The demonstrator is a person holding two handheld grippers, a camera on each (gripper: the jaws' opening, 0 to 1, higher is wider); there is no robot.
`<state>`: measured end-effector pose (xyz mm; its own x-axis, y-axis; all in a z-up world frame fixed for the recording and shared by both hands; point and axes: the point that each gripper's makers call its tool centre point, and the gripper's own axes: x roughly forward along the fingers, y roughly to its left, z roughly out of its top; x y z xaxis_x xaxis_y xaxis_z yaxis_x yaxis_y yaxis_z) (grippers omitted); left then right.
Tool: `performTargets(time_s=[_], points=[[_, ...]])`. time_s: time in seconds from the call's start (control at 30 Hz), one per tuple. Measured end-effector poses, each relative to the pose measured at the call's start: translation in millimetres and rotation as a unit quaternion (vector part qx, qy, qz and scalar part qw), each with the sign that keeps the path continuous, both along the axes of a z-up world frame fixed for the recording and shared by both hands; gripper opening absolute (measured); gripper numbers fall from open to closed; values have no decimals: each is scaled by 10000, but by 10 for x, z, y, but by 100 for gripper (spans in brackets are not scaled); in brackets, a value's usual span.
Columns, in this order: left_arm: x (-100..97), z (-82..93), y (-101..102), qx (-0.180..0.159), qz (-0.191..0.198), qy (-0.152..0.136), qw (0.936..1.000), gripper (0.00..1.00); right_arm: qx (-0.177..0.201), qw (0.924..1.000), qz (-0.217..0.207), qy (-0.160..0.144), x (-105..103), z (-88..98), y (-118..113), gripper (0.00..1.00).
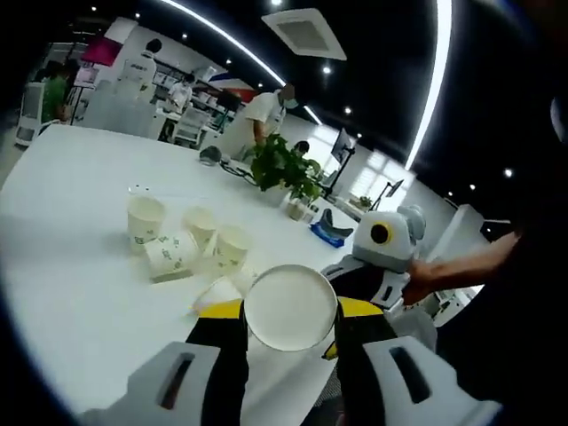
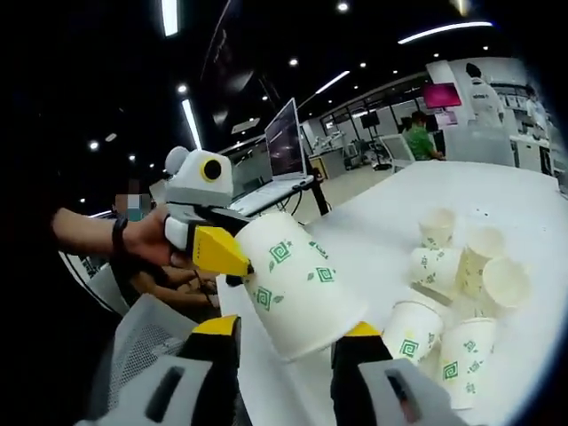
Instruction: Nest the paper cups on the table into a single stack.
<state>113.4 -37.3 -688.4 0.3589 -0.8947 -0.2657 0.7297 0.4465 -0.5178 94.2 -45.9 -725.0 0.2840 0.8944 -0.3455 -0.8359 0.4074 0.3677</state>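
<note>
Gripped between the jaws of the left gripper (image 1: 290,324) in the left gripper view, a paper cup (image 1: 290,308) shows its round base, with loose cups (image 1: 182,238) grouped on the white table (image 1: 62,266) beyond and the right gripper (image 1: 383,253) alongside. Right gripper view: the right gripper's (image 2: 288,342) jaws pinch a green-patterned cup (image 2: 297,284) lying tilted, the left gripper's yellow finger (image 2: 220,253) touches its base end, and more cups (image 2: 457,266) sit clustered on the table (image 2: 390,222) behind.
</note>
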Motion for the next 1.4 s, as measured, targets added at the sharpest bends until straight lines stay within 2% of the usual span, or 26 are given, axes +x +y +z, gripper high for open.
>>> performTargets(time_s=[0.33, 0.5, 0.67, 0.77, 0.9, 1.0, 1.1, 1.23, 1.4], points=[[-181, -207, -7, 365, -500, 65, 9981, 35, -69, 9999, 113, -54, -47, 13, -71, 26], [-244, -359, 34, 752, -806, -15, 9939, 35, -42, 9998, 199, -17, -114, 27, -59, 22], [-326, -487, 54, 1197, -1105, -170, 9865, 34, 7, 9995, 318, 42, -168, 41, -26, 20], [-379, -493, 36, 1250, -1166, -182, 9851, 34, 42, 9992, 373, 126, -194, 32, 0, 19], [-382, -610, 55, 1298, -1128, -94, 9851, 29, 83, 9988, 444, 165, -233, 30, 55, 14], [-384, -615, 53, 1201, -1080, -43, 9869, 12, 85, 9984, 527, 198, -277, 29, 126, 9], [-368, -653, 48, 1273, -1039, -98, 9864, 22, -114, 9975, 678, 172, -340, -22, 188, 7], [-428, -734, 44, 1419, -1188, -96, 9827, 20, -193, 9970, 728, 191, -353, -58, 249, 0], [-456, -765, 64, 1510, -1194, -118, 9812, 22, -258, 9977, 605, 174, -253, -64, 297, 0]])
